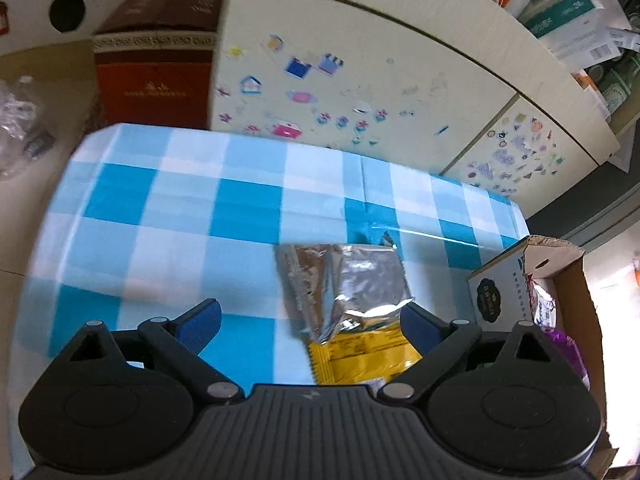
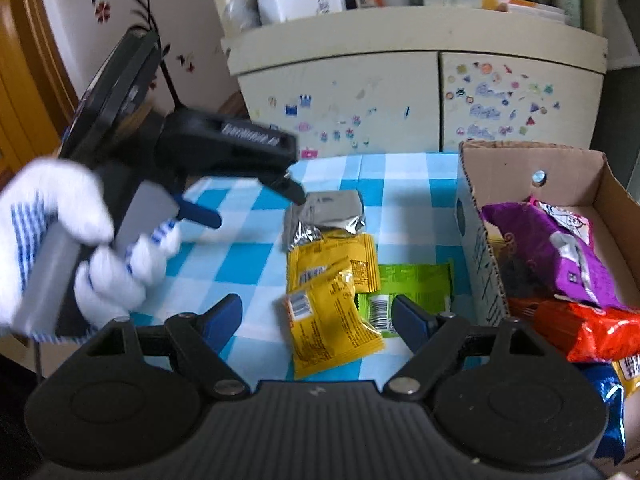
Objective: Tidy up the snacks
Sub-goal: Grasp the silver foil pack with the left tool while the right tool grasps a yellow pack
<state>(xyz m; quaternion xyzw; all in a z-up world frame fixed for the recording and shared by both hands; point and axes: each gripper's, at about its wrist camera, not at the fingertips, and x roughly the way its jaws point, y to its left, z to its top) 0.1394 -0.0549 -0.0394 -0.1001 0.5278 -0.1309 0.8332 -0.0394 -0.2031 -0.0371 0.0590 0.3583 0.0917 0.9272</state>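
Note:
A silver foil snack packet (image 1: 344, 280) lies on the blue checked tablecloth (image 1: 180, 208), overlapping a yellow packet (image 1: 360, 356). My left gripper (image 1: 310, 322) is open just above them, the packets near its right finger. In the right wrist view the left gripper (image 2: 256, 204) hovers by the silver packet (image 2: 324, 212). My right gripper (image 2: 316, 316) is open and empty over two yellow packets (image 2: 332, 304) and a green packet (image 2: 412, 284). A cardboard box (image 2: 476, 248) at the right holds purple (image 2: 544, 248), orange (image 2: 580, 328) and blue packets.
A cream cabinet with stickers (image 2: 400, 92) stands behind the table, cluttered boxes on top. A red-brown box (image 1: 156, 60) stands at the back left. The cardboard box (image 1: 504, 292) sits at the table's right edge. A clear plastic bag (image 1: 20, 120) lies at far left.

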